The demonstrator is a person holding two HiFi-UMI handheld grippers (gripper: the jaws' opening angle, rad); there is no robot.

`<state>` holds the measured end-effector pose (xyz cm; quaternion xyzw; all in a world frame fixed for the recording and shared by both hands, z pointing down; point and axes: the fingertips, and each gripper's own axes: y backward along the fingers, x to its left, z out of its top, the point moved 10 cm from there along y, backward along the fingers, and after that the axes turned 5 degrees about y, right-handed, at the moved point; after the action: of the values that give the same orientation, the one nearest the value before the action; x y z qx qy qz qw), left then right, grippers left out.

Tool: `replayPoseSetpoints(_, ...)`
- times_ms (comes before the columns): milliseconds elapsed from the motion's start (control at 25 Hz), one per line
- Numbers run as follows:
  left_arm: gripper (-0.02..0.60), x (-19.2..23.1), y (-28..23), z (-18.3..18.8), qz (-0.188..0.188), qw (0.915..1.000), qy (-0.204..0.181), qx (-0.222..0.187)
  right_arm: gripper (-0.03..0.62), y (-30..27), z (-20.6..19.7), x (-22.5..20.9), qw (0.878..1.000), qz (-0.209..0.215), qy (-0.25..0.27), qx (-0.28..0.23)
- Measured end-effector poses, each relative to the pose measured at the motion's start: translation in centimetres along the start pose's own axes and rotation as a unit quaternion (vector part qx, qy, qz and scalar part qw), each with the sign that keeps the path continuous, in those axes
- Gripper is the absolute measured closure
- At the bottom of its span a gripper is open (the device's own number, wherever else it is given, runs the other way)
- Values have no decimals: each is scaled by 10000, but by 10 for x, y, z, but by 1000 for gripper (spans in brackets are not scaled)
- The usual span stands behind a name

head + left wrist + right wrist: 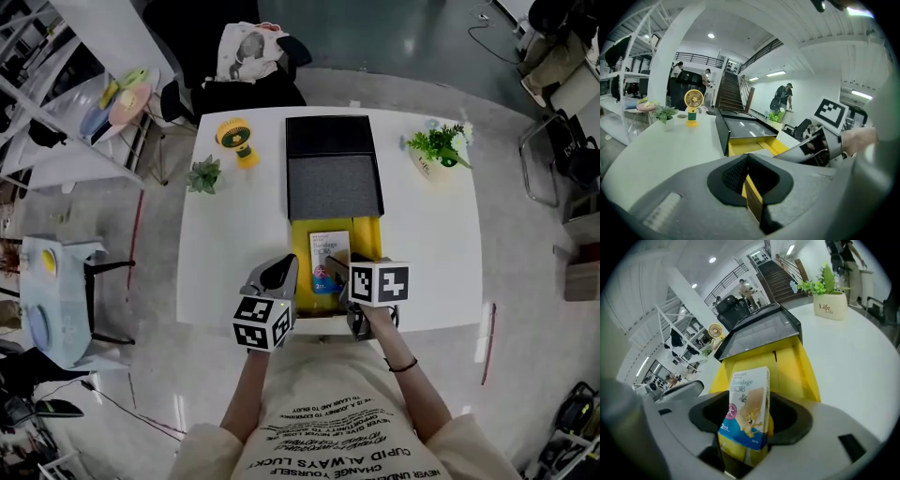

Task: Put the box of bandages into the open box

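Observation:
The open box [368, 240] lies on the white table [427, 244] with a yellow inside and its black lid [333, 178] folded back. Inside it, near the front end, the bandage box [328, 255] is white and blue with a cartoon print. In the right gripper view the bandage box [746, 406] stands tilted between the jaws of my right gripper [749, 419], which is open, with a gap on its left side. My right gripper [336, 275] hangs over the open box's front. My left gripper [278, 274] is shut on the open box's thin yellow wall [752, 197].
A yellow desk fan [237, 139] and a small green plant [203, 174] stand at the table's back left. A plant in a white pot [438, 148] stands at the back right. A chair with a bag [248, 52] is behind the table.

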<state>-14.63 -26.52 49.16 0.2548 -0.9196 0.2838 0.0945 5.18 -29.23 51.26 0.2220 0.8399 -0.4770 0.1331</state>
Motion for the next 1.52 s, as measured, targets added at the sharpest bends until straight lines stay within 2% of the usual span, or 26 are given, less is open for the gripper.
replayPoseSetpoints(280, 560, -3, -1, 4, -134, 9999, -59, -58, 348, 9, 5, 2, 9995, -70, 108, -281)
replayPoseSetpoints(440, 560, -10, 1, 9, -342, 9991, -222, -83, 425, 21, 8, 2, 9980, -27, 314, -550)
replayPoseSetpoints(520, 560, -15, 3, 12, -507, 9981, -338, -115, 516, 26, 11, 2, 9962, 112, 412, -756)
replayPoseSetpoints(720, 560, -19, 12, 25, -557, 9966, -360, -479, 570, 42, 23, 7, 9876, 434, 819, -1266)
replayPoseSetpoints(1120, 560, -14, 25, 61, -340, 9914, -659, -1074, 589, 75, 52, 14, 9566, 729, 1429, -2433)
replayPoseSetpoints(1520, 560, -17, 43, 99, -4, 9790, -1012, -1767, 589, 103, 73, 13, 9305, 931, 1350, -3274)
